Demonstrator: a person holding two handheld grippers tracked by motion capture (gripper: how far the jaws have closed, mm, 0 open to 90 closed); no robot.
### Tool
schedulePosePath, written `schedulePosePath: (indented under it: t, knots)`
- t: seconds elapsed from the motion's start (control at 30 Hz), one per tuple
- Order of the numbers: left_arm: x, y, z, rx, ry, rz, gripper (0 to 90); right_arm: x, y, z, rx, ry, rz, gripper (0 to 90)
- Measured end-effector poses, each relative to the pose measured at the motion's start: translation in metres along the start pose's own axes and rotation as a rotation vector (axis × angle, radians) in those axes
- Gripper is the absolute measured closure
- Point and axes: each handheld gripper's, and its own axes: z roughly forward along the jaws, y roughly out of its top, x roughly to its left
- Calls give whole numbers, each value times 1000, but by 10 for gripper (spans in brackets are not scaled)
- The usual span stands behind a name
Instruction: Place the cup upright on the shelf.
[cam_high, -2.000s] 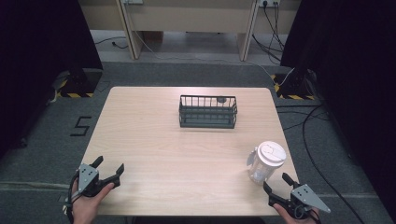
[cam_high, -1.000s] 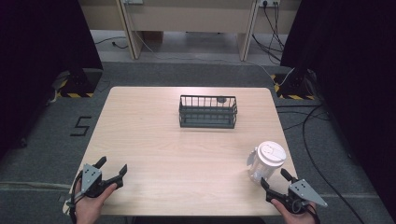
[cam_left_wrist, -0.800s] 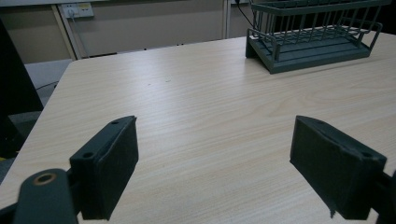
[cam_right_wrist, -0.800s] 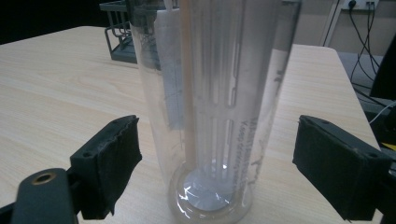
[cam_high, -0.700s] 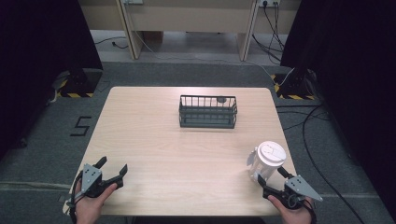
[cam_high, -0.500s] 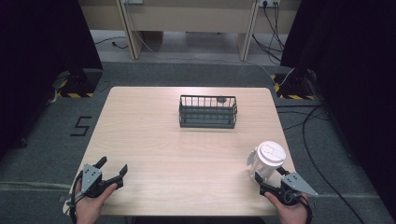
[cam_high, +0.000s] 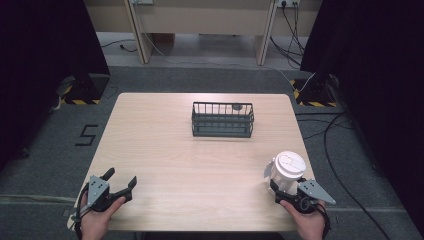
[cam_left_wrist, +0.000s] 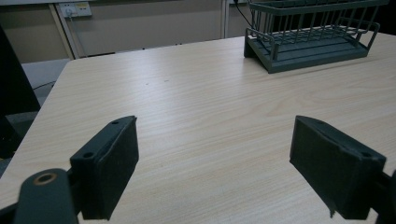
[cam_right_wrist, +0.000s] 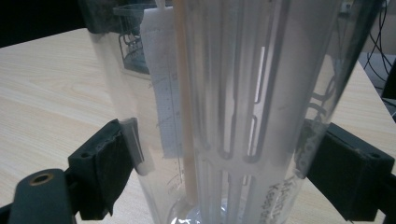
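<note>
A clear plastic container (cam_high: 286, 170) with a white lid stands upright near the table's front right edge. My right gripper (cam_high: 282, 189) is open, one jaw on each side of the container's lower part. In the right gripper view the container (cam_right_wrist: 224, 107) stands between the two pads (cam_right_wrist: 105, 168), very close to both; I cannot tell whether they touch it. A paper label and ribbed inner parts show through its wall. At the front left corner my left gripper (cam_high: 121, 177) rests open, and nothing lies between its pads (cam_left_wrist: 112, 163) but bare wood.
A dark wire basket (cam_high: 222, 120) stands at the middle back of the light wooden table (cam_high: 175, 150), with a small dark round thing (cam_high: 236, 106) at its back rim. The basket (cam_left_wrist: 317, 42) appears far ahead in the left gripper view. Cables run over the floor to the right.
My right gripper has slid forward and left to the container until its jaws stand on either side of it. The left gripper has hardly moved.
</note>
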Motion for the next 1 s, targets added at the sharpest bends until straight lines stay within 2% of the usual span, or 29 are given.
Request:
schedulePosePath:
  t: [0.23, 0.53, 1.0]
  knots:
    - [-1, 0, 0, -1, -4, 4, 153, 0, 0, -1, -12, 1, -16, 176]
    - [-1, 0, 0, 0, -7, 3, 155, 1, 2, -1, -3, 9, -22, 182]
    - [-1, 0, 0, 1, -5, 5, 157, -2, 13, -6, -21, -19, -42, 184]
